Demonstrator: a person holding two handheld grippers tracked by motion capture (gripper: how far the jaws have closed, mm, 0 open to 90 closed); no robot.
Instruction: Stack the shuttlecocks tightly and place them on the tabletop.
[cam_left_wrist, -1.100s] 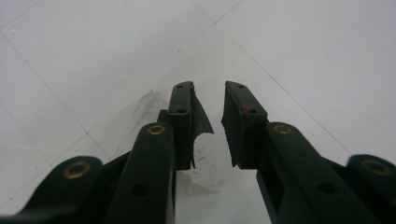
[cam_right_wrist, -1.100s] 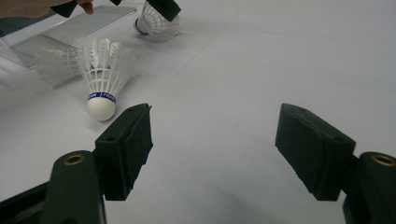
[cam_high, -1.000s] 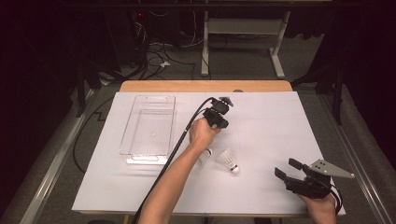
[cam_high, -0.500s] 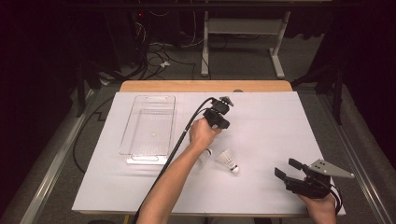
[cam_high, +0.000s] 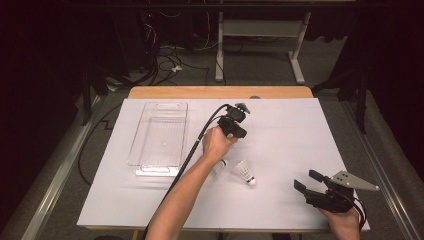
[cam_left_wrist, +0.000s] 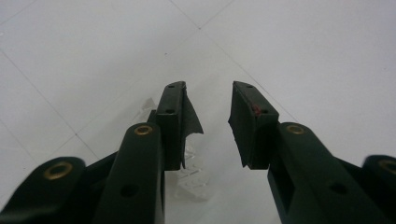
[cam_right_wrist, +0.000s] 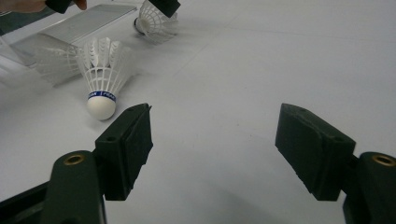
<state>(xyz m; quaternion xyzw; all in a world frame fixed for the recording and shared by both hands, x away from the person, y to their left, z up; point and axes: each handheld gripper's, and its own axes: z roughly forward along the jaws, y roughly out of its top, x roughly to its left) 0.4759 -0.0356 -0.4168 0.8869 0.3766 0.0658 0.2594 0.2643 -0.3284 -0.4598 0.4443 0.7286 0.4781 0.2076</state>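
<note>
Two white shuttlecocks lie on the white sheet near the middle. One shuttlecock (cam_high: 244, 173) (cam_right_wrist: 103, 77) has a blue band and lies on its side, cork toward the front. The second shuttlecock (cam_high: 220, 165) (cam_right_wrist: 154, 23) lies just under the person's left hand. My left gripper (cam_left_wrist: 208, 107) is open and points steeply down at the sheet, and pale translucent feathers (cam_left_wrist: 189, 175) show beneath its left jaw. My right gripper (cam_high: 306, 181) (cam_right_wrist: 215, 116) rests open at the front right, aimed at the banded shuttlecock, nothing between its jaws.
A clear plastic tray (cam_high: 159, 105) (cam_right_wrist: 79, 28) lies empty at the left of the sheet. The left gripper's black cable (cam_high: 192, 150) runs along the forearm. The table's wooden far edge (cam_high: 220, 92) borders the sheet; cables and a desk frame lie beyond.
</note>
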